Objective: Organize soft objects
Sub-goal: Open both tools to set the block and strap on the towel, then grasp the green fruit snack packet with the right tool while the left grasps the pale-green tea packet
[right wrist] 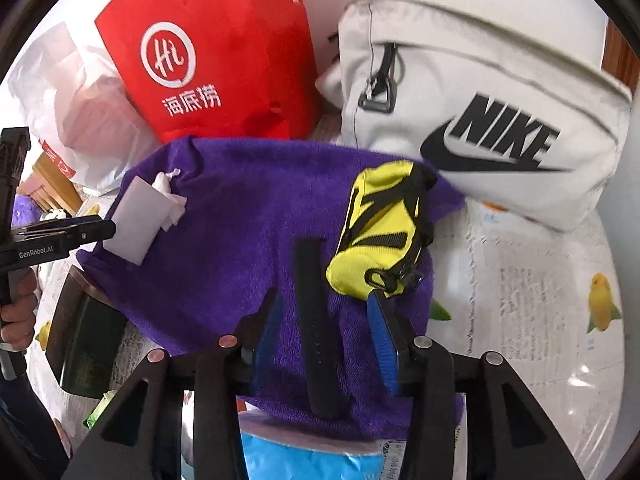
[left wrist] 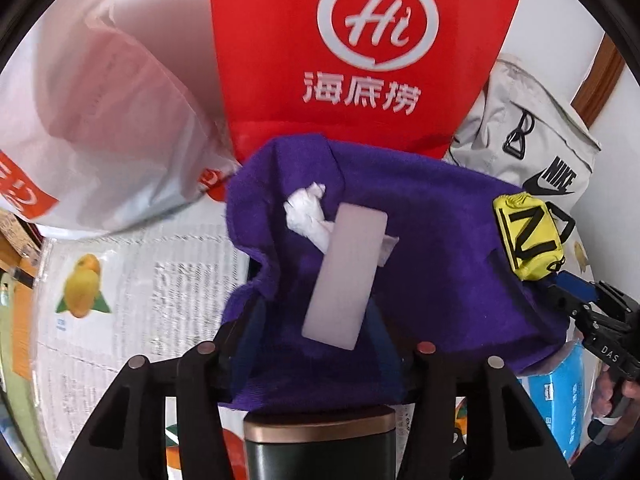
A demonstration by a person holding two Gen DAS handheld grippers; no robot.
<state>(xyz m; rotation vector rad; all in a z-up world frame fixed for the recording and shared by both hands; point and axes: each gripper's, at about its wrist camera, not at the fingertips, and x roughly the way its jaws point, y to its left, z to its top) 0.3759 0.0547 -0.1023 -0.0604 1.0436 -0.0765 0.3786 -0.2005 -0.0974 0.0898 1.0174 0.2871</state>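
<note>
A purple towel (left wrist: 432,248) hangs spread between both grippers above the table; it also shows in the right wrist view (right wrist: 240,216). On it lie a pale flat pad (left wrist: 346,276), a crumpled white tissue (left wrist: 304,208), a yellow pouch with black straps (right wrist: 380,236) and a black strap (right wrist: 316,332). My left gripper (left wrist: 316,344) is under the towel's left end, its fingers draped and hidden. My right gripper (right wrist: 328,332) is at the right end, blue fingers (right wrist: 384,344) poking through the cloth below the pouch.
A red Hi bag (left wrist: 360,52) and a white plastic bag (left wrist: 100,128) stand behind. A grey Nike bag (right wrist: 480,112) stands at the right. A dark box (right wrist: 84,340) and a blue packet (left wrist: 560,400) lie under the towel on the printed table cover (right wrist: 540,300).
</note>
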